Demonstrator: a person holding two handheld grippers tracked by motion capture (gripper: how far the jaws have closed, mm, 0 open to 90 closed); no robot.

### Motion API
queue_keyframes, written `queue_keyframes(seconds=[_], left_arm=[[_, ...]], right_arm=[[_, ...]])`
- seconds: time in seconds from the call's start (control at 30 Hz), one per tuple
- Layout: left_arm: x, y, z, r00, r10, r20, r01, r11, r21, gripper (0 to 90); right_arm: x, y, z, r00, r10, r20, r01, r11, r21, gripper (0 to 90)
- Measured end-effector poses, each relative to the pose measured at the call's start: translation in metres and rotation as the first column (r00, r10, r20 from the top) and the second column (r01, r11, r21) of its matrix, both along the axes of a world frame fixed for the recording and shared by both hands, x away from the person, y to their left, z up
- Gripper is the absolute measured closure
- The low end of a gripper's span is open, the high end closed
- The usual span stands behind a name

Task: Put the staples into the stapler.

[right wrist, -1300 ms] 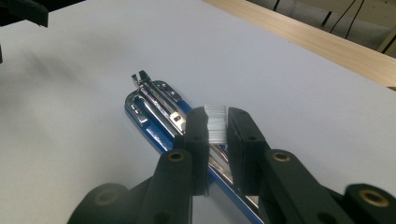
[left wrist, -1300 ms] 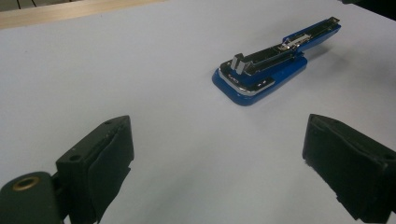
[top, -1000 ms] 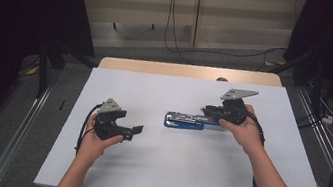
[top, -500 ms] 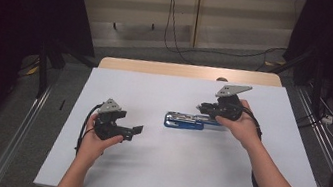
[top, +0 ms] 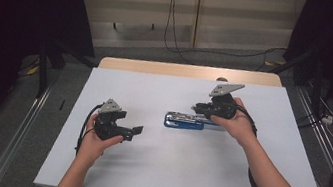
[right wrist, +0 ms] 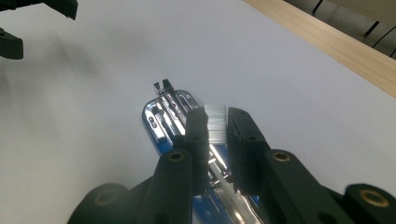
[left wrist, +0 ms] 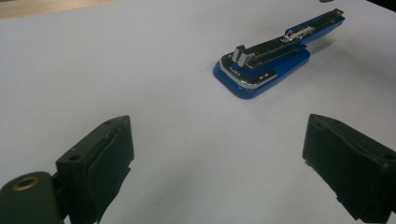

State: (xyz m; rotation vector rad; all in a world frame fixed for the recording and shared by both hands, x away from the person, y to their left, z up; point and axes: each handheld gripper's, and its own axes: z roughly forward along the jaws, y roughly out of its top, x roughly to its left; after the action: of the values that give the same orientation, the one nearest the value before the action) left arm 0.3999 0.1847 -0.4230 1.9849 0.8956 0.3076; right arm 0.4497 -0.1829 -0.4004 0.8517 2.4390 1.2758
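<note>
Right gripper view: staple strip (right wrist: 215, 122) seemingly pinched in right gripper (right wrist: 216, 125).

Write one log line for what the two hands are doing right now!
right gripper: shut on strip of staples, above open blue stapler | left gripper: open, holding nothing, off to the side | table: white

Blue stapler (top: 185, 122) lies open, staples strip (right wrist: 215, 123) above.

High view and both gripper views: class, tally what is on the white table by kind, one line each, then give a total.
Blue stapler, lying opened out: 1
Strip of staples, pinched in the right tool: 1
Handheld tools: 2, the right one and the left tool, which is open and empty
Total: 4
</note>
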Motion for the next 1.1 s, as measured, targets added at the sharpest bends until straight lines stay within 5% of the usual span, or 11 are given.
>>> queue_keyframes(seconds=[1.1], left_arm=[[0.0006, -0.0012, -0.0031, 0.9999, -0.003, -0.014, 0.003, 0.9998, 0.019, 9.1]], right_arm=[[0.0100, 0.0100, -0.0051, 0.9972, 0.073, -0.015, -0.073, 0.997, 0.001, 79.4]])
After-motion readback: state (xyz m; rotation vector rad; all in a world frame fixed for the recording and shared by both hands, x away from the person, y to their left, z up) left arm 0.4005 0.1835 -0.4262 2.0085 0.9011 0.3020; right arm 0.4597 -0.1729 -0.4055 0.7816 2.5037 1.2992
